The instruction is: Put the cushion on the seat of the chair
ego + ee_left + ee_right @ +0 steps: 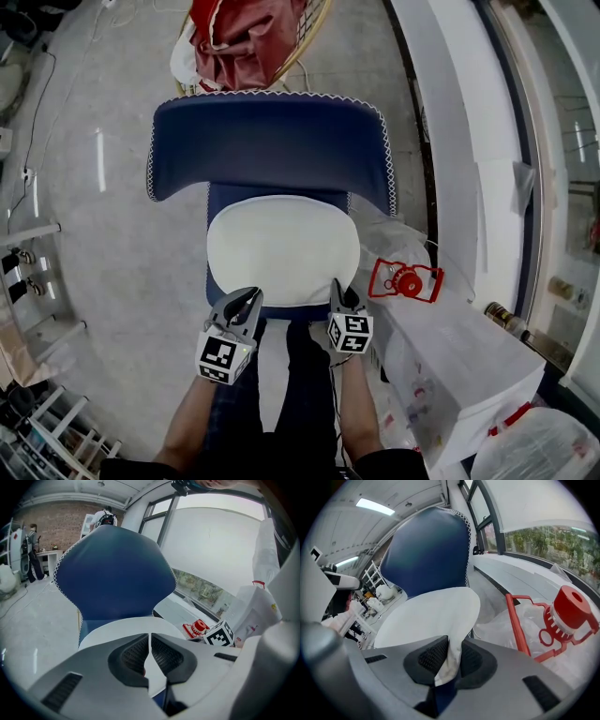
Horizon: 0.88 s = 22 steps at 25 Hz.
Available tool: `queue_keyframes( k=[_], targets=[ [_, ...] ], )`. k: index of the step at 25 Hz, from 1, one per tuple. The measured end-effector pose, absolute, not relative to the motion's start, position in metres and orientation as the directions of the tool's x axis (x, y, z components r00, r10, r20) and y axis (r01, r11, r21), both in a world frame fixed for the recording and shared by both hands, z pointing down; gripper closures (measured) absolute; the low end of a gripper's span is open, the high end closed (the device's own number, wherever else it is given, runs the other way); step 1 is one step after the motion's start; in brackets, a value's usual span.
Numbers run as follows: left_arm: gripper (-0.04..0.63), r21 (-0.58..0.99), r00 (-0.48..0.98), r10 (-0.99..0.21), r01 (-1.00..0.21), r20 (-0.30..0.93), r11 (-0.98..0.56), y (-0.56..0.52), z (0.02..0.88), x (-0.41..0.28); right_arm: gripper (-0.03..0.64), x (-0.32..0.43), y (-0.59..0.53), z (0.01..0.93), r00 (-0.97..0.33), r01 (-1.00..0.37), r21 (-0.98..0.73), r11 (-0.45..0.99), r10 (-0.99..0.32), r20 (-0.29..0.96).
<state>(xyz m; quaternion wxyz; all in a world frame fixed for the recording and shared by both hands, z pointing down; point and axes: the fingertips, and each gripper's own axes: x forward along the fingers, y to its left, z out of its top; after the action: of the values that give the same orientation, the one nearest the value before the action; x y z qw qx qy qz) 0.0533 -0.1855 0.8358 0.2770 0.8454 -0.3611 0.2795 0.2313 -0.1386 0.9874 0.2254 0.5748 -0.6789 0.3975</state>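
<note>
A flat white cushion (283, 248) lies over the seat of a dark blue chair (272, 141) with white trim on its backrest. My left gripper (246, 302) is shut on the cushion's near left edge; its jaws pinch the thin white edge (150, 641). At the near right corner my right gripper (341, 298) is shut on the cushion, with a fold of white fabric (451, 660) squeezed between the pads. In both gripper views the cushion (429, 616) spreads away toward the blue backrest (112, 573). A strip of blue seat (281, 311) shows below the cushion's near edge.
To the right of the chair, a red plastic handle with a round red cap (405, 280) sits on clear bags on a white ledge (469, 347). A basket holding red cloth (246, 37) stands behind the chair. Metal racks (37, 412) line the left floor.
</note>
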Motion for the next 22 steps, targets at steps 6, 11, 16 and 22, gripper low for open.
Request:
queue_keyframes(
  k=[6, 11, 16, 22],
  targets=[
    [0.563, 0.268, 0.584, -0.454, -0.764, 0.673, -0.587, -0.187, 0.839, 0.054, 0.560, 0.231, -0.139, 0.989, -0.253, -0.947, -0.322, 0.000, -0.618, 0.745],
    [0.563, 0.272, 0.592, -0.454, -0.760, 0.666, -0.591, -0.186, 0.834, 0.054, 0.535, 0.235, -0.137, 0.986, -0.259, -0.932, -0.361, -0.034, -0.634, 0.729],
    [0.563, 0.268, 0.591, -0.462, -0.761, 0.661, -0.591, -0.184, 0.830, 0.053, 0.476, 0.243, -0.135, 0.985, -0.244, -0.924, -0.375, -0.073, -0.644, 0.725],
    [0.563, 0.267, 0.597, -0.459, -0.755, 0.658, -0.599, -0.180, 0.821, 0.052, 0.417, 0.246, -0.128, 0.979, -0.228, -0.940, -0.337, -0.059, -0.626, 0.746]
  ],
)
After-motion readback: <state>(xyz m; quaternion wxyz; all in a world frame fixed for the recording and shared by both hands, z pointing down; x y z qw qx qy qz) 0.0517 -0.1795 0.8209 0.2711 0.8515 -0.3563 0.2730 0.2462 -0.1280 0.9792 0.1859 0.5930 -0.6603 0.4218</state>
